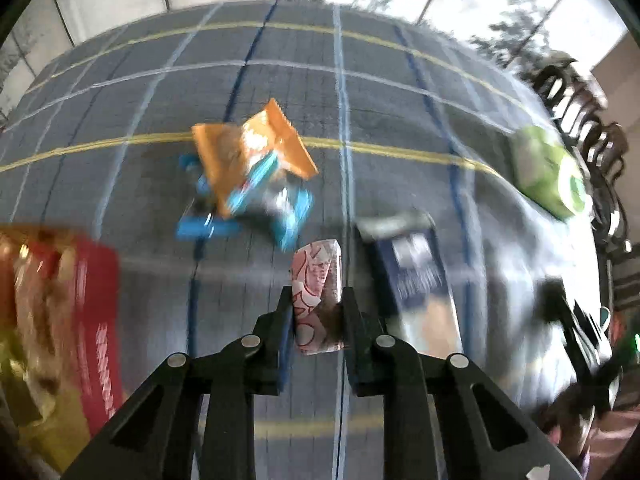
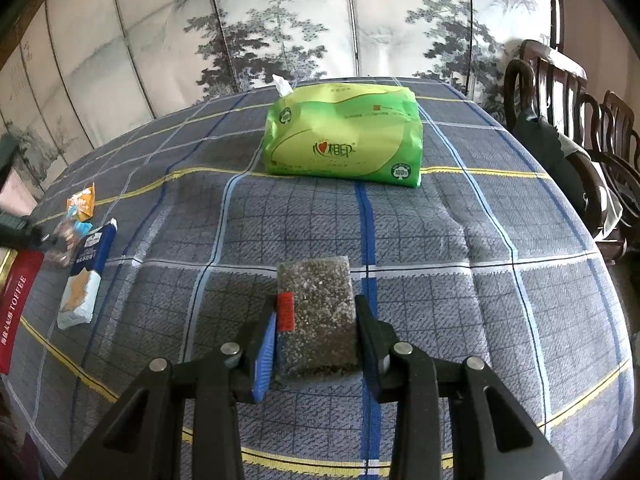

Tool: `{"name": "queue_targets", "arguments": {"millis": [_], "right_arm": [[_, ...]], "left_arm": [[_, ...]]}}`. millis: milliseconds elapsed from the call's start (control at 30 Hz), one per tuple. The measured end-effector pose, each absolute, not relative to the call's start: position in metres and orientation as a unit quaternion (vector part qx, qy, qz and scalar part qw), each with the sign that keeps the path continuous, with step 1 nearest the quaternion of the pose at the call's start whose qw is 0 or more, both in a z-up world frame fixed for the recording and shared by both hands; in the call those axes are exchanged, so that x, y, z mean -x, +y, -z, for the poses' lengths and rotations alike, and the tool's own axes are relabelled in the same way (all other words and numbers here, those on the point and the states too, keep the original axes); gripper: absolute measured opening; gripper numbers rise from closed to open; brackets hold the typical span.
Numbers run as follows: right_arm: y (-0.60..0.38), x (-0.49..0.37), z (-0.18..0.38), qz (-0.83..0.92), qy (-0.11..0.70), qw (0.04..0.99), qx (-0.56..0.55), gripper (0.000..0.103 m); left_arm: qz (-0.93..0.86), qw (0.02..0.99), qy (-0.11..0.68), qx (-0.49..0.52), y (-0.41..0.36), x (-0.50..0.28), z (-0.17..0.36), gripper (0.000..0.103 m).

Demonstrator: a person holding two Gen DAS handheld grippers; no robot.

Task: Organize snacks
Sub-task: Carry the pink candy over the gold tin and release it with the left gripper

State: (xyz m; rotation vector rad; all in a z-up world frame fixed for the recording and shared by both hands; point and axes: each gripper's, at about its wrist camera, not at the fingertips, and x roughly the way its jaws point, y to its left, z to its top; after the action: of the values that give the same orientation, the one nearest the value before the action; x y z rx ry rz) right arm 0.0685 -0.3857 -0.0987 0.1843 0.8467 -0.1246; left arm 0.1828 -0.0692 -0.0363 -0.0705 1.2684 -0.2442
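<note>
My left gripper (image 1: 317, 300) is shut on a small pink-and-white wrapped snack (image 1: 316, 280) and holds it above the checked tablecloth (image 1: 400, 120); the view is motion-blurred. Ahead of it lie an orange snack packet (image 1: 248, 152) on blue wrappers (image 1: 288, 212) and a dark blue biscuit pack (image 1: 416, 268). My right gripper (image 2: 316, 312) is shut on a dark speckled snack bar (image 2: 318, 312) in clear wrap with a red label. The blue biscuit pack (image 2: 86, 268) and the orange packet (image 2: 82, 202) lie at the far left of the right wrist view.
A green tissue pack (image 2: 344, 132) stands at the middle back of the table and shows at the right in the left wrist view (image 1: 548, 172). A red toffee box (image 2: 14, 308) sits at the left edge. Dark wooden chairs (image 2: 568, 92) stand along the right side.
</note>
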Motion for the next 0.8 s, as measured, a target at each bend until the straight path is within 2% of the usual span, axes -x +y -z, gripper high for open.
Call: {"name": "queue_targets", "arguments": {"millis": [467, 800], "right_arm": [[-0.369, -0.073, 0.100, 0.091, 0.423, 0.901, -0.035, 0.035], [-0.354, -0.066, 0.099, 0.120, 0.425, 0.896, -0.051, 0.035]], "left_arm": [[0.102, 0.805, 0.570, 0.129, 0.063, -0.046, -0.004, 0.019], [0.050, 0.837, 0.536, 0.095, 0.128, -0.015, -0.022, 0.019]]}}
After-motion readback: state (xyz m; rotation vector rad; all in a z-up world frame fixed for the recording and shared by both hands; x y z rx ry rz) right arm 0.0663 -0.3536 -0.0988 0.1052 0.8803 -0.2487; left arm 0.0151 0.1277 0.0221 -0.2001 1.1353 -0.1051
